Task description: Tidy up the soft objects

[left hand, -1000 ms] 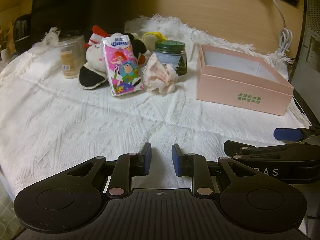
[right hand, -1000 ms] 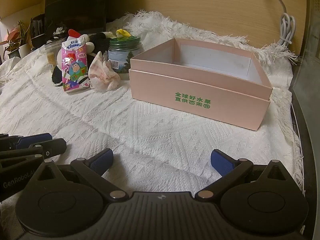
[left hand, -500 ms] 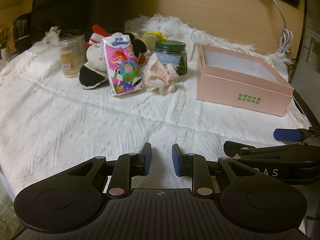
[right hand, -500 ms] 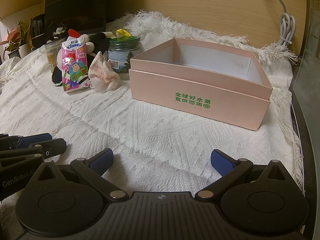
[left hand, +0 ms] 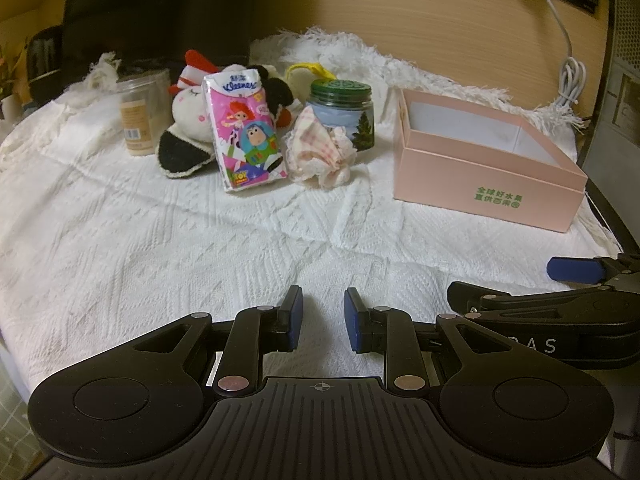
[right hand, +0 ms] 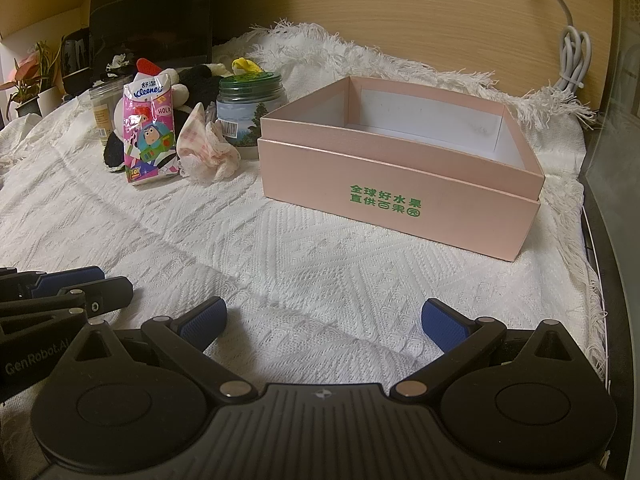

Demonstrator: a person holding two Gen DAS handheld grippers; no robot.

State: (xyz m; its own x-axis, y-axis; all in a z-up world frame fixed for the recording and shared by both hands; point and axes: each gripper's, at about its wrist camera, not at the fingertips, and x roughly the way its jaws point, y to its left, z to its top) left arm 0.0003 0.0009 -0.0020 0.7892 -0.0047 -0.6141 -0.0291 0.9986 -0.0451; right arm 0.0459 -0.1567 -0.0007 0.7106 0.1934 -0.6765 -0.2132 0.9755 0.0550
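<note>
A white knitted cloth [left hand: 160, 240] with fringed edges covered the desk, with a wood-grain wall [right hand: 400, 8] behind it. Toward the right sat an open pink box [right hand: 400, 184] with green Chinese print on its front wall, nothing visible inside it. To its left the soft things clustered together: a Kleenex tissue pack [left hand: 246, 132] printed with Toy Story figures stood leaning against a black-and-white plush toy [left hand: 188, 136], and a crumpled pink checked cloth [left hand: 320, 152] lay just beside the pack, in front of a green-lidded glass jar [left hand: 344, 114]. A clear plastic jar [left hand: 140, 120] stood at the far left of the group. The left tongs [left hand: 322, 320] hovered low over the bare cloth with a narrow gap between the blue pads, grasping nothing. The right tongs [right hand: 324, 320] were spread wide and released, near the box and well apart from the soft things.
</note>
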